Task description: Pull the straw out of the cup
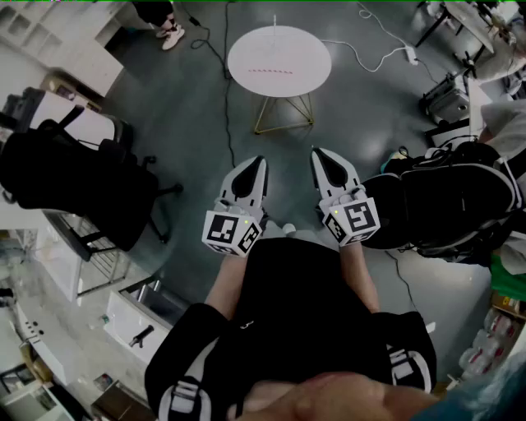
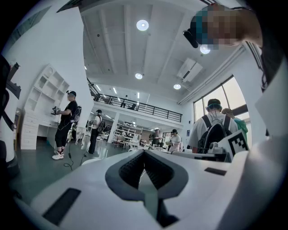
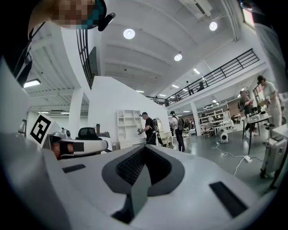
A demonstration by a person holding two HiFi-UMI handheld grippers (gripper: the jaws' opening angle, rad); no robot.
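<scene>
A round white table [image 1: 279, 57] on gold legs stands ahead across the grey floor. A thin pale upright stick [image 1: 275, 20] rises near its far edge; I cannot tell whether it is the straw, and no cup can be made out. My left gripper [image 1: 260, 161] and right gripper [image 1: 316, 153] are held side by side close to the body, level, well short of the table. In the left gripper view the left gripper [image 2: 144, 153] has its jaws together with nothing between them. The right gripper [image 3: 144, 149] looks the same in its own view.
A black office chair [image 1: 74, 181] stands at the left and a black backpack [image 1: 452, 197] lies at the right. Cables and a white power strip [image 1: 408, 54] cross the floor behind the table. Several people [image 2: 67, 121] stand about the hall.
</scene>
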